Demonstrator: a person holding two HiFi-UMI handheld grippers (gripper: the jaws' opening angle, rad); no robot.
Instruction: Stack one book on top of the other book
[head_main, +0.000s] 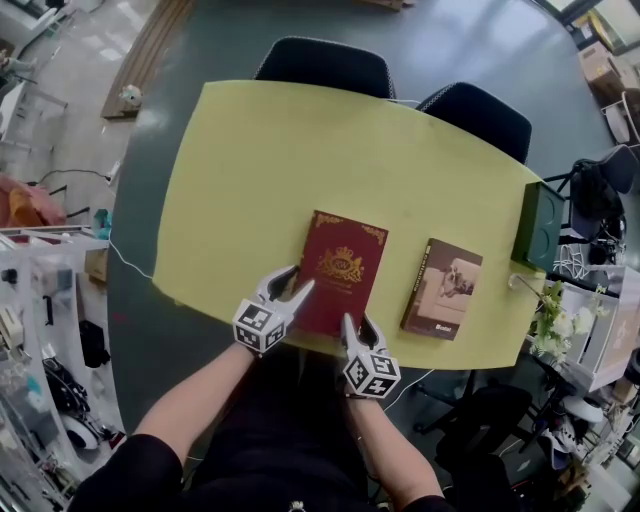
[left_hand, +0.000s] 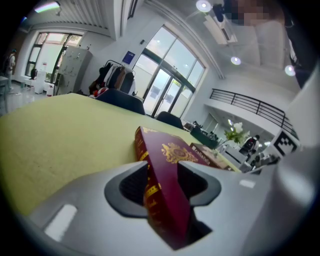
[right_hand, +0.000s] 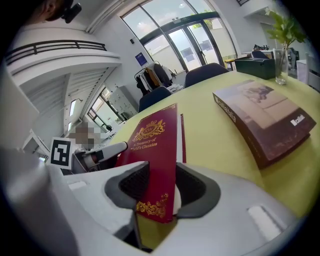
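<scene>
A dark red book with gold print (head_main: 340, 270) lies near the front edge of the yellow table (head_main: 300, 150). A brown book (head_main: 443, 288) lies flat just to its right, apart from it. My left gripper (head_main: 303, 275) is at the red book's near left corner. In the left gripper view the red book (left_hand: 170, 150) fills the gap of that gripper (left_hand: 164, 187), with both pads against it. My right gripper (head_main: 357, 320) is at the near edge. In the right gripper view this gripper (right_hand: 162, 187) is shut on the red book (right_hand: 155, 135); the brown book (right_hand: 265, 120) lies to the right.
Two dark chairs (head_main: 325, 65) (head_main: 475, 115) stand at the table's far side. A green box (head_main: 538, 225) sits at the right edge, and a vase of flowers (head_main: 555, 310) stands just past it. Cluttered shelves flank both sides of the floor.
</scene>
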